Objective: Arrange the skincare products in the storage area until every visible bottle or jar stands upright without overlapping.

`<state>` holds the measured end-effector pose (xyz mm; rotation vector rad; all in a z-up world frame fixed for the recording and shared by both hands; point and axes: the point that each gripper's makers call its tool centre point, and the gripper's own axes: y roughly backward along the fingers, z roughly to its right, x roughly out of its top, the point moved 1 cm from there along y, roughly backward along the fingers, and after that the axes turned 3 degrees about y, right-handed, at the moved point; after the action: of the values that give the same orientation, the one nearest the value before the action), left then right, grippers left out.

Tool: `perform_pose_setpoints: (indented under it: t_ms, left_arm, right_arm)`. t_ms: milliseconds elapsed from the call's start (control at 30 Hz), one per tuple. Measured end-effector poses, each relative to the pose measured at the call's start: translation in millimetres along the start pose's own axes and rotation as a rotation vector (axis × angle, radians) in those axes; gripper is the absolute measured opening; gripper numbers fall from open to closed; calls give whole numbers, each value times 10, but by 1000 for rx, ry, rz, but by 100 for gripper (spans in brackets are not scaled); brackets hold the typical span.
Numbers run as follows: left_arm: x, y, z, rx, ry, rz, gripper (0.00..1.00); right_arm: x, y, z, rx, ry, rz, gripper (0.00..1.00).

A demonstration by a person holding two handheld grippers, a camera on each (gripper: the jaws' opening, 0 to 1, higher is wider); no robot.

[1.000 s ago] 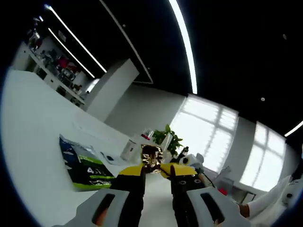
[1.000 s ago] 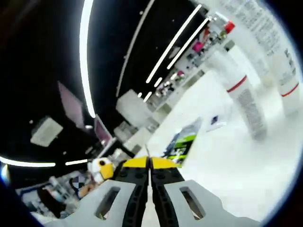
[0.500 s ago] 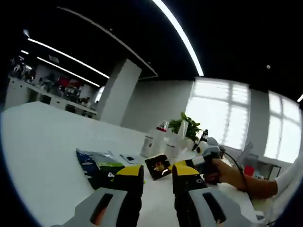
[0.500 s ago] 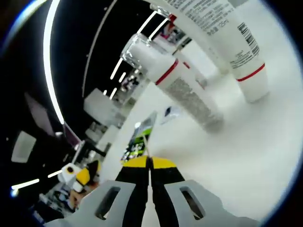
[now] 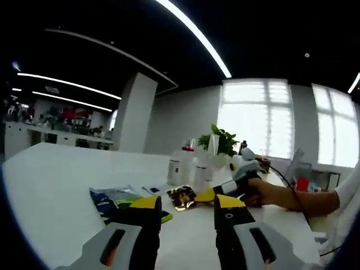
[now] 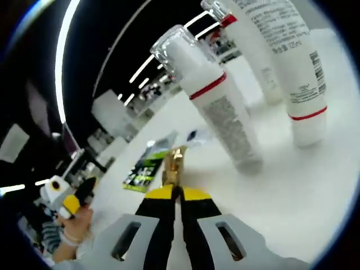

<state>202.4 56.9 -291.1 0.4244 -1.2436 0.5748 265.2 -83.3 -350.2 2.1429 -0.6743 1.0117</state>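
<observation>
Left gripper jaws parted; right gripper jaws pressed together.

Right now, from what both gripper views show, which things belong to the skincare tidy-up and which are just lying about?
Part of the job:
- white bottle with a red band, upright
- tall white tube, upright
- right gripper, jaws together
- left gripper, jaws apart

Lying about:
- gold foil sachet, flat on the white table
- blue and green packet
- potted plant

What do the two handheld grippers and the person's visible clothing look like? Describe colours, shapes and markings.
Left gripper: black jaws capped yellow, on grey bodies with oval slots. Right gripper: the same build. Seen from the left gripper view, it has a white-and-yellow body and a dark cable trailing back. The sleeve is white.
</observation>
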Motion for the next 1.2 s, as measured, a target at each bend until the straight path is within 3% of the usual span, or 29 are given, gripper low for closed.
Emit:
perform_pose_setpoints:
  t_ms: [67,300,467,533,633,700,800,833,900,967,1200]
  left_arm:
    - [0,2,-7,1,-3,-2,38]
    - [4,7,-45,14,-3,-4,38]
    - [17,9,-45,14,2,0,38]
    - [21,8,-53,14,4,1,38]
    - [25,8,-56,17,2,1,38]
    - [25,7,-46,16,3,2,38]
    - [21,7,-26,17,3,3,38]
    - [23,8,-27,18,3,4,38]
    - [23,12,-30,20,4,4,38]
    - [24,13,-32,21,4,5,38]
    - [44,8,-25,17,11,13,38]
  right_arm:
    - [11,-13,2,-12,62,0,3]
    - [22,-18,18,-33,148,-2,5]
    - [95,-18,19,-52,241,37,21]
    - [112,-12,13,-62,264,41,21]
    - [148,12,50,-119,364,42,21]
    - [184,21,-25,-116,436,66,22]
    - [151,15,-177,-77,485,66,33]
    - [134,5,-220,-70,548,67,39]
    - [90,8,-120,-162,679,31,44]
    - [58,-7,-38,-210,735,-4,41]
    - [61,-10,78,-242,689,-5,43]
